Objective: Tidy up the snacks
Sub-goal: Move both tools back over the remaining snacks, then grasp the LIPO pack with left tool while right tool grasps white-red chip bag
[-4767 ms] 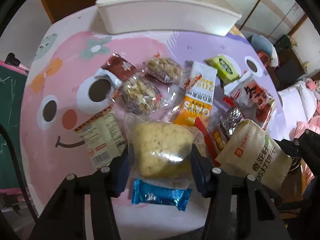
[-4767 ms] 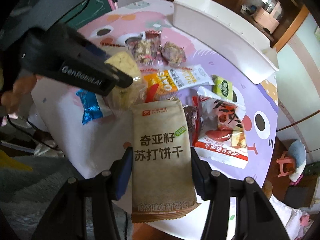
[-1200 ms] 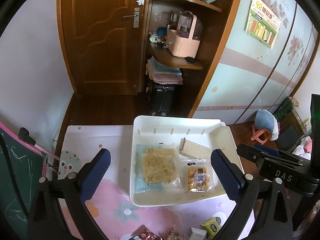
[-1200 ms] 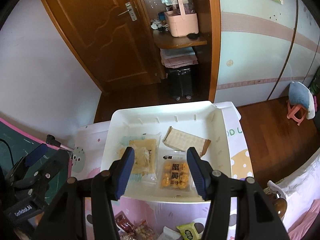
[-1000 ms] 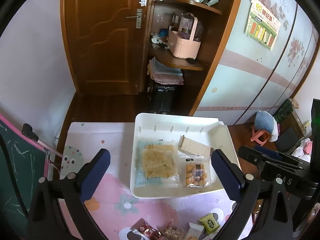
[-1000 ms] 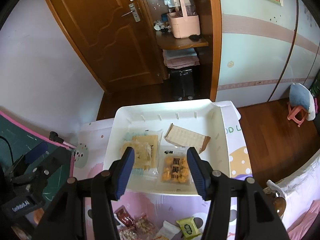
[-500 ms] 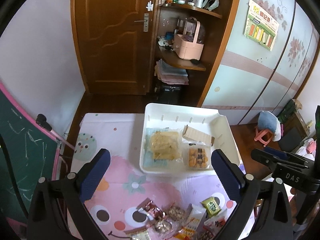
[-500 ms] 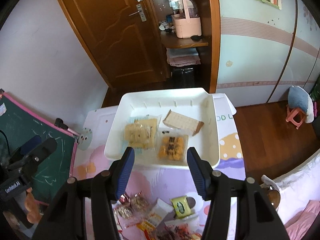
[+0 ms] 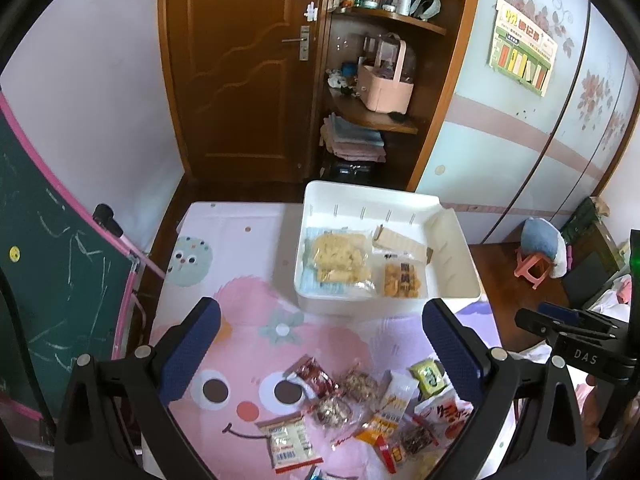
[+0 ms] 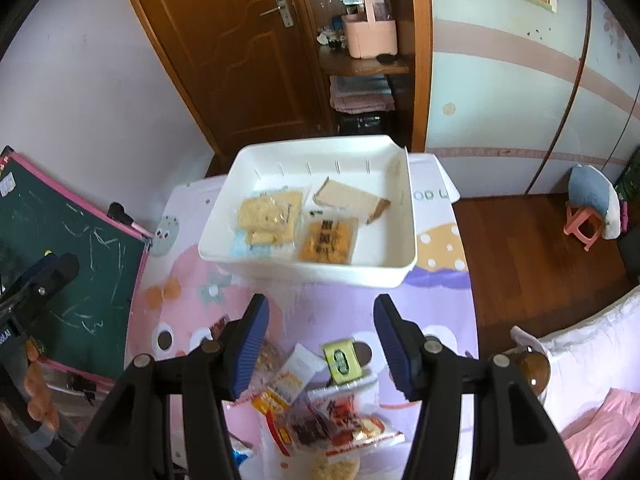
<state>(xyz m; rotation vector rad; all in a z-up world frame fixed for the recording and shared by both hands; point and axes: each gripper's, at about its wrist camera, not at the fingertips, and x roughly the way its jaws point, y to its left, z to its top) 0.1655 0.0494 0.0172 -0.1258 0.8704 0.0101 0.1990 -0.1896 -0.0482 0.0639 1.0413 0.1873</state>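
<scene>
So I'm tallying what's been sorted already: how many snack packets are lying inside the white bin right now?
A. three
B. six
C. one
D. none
A: the white bin holds three packets: a clear pack of pale yellow biscuits, a tan cracker pack and a clear pack of orange snacks; the rest lie loose on the pink mat.

I see a brown wooden door (image 9: 236, 80) beside open corner shelves (image 9: 376, 116) holding a pink basket (image 9: 384, 88) and folded towels (image 9: 352, 140) — pale blue wardrobe panels (image 9: 520, 152) to the right. Dark wood floor (image 10: 532, 240), small pink stool (image 10: 582, 228), green chalkboard (image 9: 52, 280) at left — daylight throughout.
</scene>
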